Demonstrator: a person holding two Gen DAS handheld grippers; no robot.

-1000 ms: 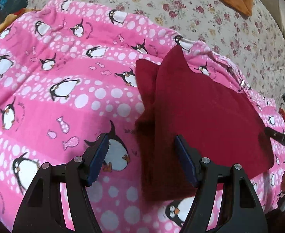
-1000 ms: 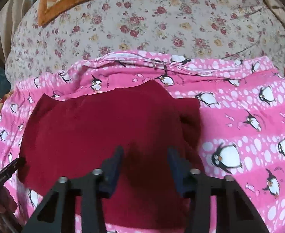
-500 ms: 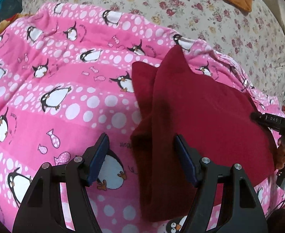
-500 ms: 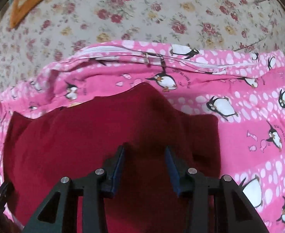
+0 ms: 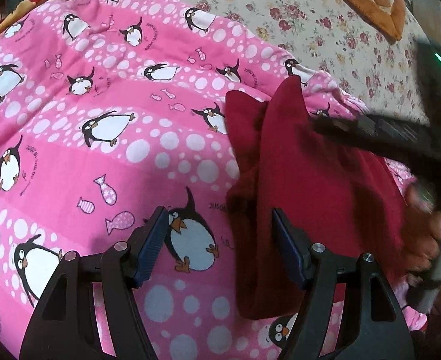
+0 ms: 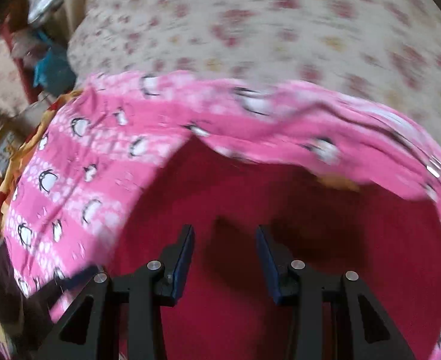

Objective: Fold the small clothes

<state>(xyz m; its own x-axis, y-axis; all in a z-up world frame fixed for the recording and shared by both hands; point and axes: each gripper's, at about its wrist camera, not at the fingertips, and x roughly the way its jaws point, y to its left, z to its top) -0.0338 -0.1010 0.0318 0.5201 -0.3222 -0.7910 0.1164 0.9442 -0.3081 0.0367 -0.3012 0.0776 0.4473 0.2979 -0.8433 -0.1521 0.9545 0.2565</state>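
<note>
A dark red garment [image 5: 325,186] lies flat on the pink penguin-print blanket [image 5: 100,138], toward the blanket's right side in the left wrist view. Its left edge is doubled over in a narrow strip, and a pointed corner reaches toward the blanket's far edge. The right wrist view, blurred, shows its red cloth [image 6: 280,204] spread just below the blanket's far hem.

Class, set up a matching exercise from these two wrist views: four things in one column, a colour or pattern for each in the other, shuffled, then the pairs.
Things:
1. folded garment
2. blanket
3. bedsheet
4. left gripper pads

Descriptions:
A. cream with small red flowers
B. dark red, plain
C. dark blue
D. pink with penguins and white dots

Pairs: 1-B, 2-D, 3-A, 4-C
</note>
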